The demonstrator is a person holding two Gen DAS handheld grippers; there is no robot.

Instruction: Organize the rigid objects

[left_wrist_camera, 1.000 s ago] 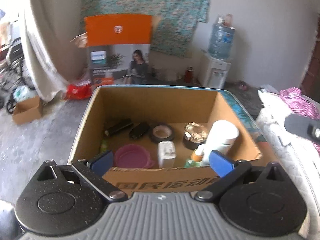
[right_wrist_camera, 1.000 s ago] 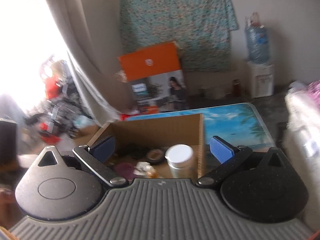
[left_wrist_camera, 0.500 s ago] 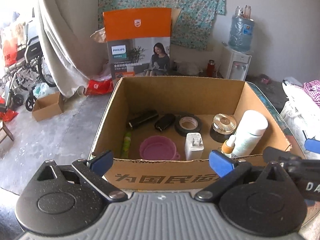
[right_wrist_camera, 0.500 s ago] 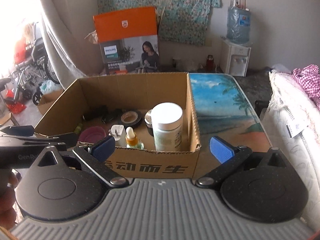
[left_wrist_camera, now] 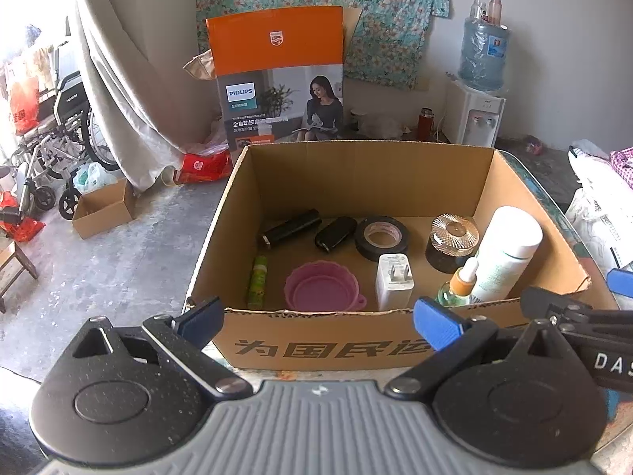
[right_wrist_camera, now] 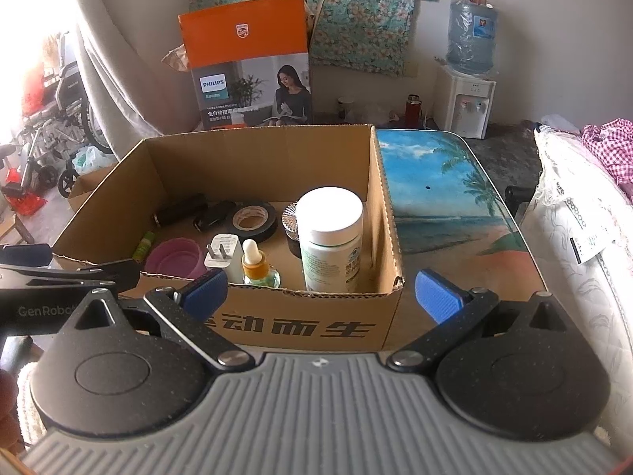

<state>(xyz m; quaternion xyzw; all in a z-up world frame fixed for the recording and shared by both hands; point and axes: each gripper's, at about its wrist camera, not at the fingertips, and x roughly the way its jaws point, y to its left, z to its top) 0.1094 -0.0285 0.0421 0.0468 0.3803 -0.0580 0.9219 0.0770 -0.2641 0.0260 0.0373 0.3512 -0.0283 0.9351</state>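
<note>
An open cardboard box (left_wrist_camera: 324, 348) (right_wrist_camera: 190, 154) stands on a table with a beach picture (right_wrist_camera: 447, 198). Inside lie a white bottle (left_wrist_camera: 506, 253) (right_wrist_camera: 330, 233), a dropper bottle (left_wrist_camera: 461, 283) (right_wrist_camera: 257, 265), a white plug adapter (left_wrist_camera: 393, 281) (right_wrist_camera: 223, 255), a pink cup (left_wrist_camera: 322, 287) (right_wrist_camera: 172, 257), a black tape roll (left_wrist_camera: 381, 235) (right_wrist_camera: 253, 219), a dark jar with a ribbed lid (left_wrist_camera: 451, 241), two black items (left_wrist_camera: 290, 227) and a green tube (left_wrist_camera: 258, 281). My left gripper (left_wrist_camera: 318, 316) and right gripper (right_wrist_camera: 320, 293) are both open and empty, just in front of the box's near wall.
A Philips carton (left_wrist_camera: 277, 79) stands behind the box. A water dispenser (left_wrist_camera: 478, 114) is at the back right, a wheelchair (left_wrist_camera: 51, 134) and a small carton (left_wrist_camera: 105, 208) on the floor at left. Bedding (right_wrist_camera: 581, 237) borders the table's right side.
Both grippers have pulled back and settled in front of the box; the blurred, tilted views have steadied. Both stay open and empty. The items in the box have not moved.
</note>
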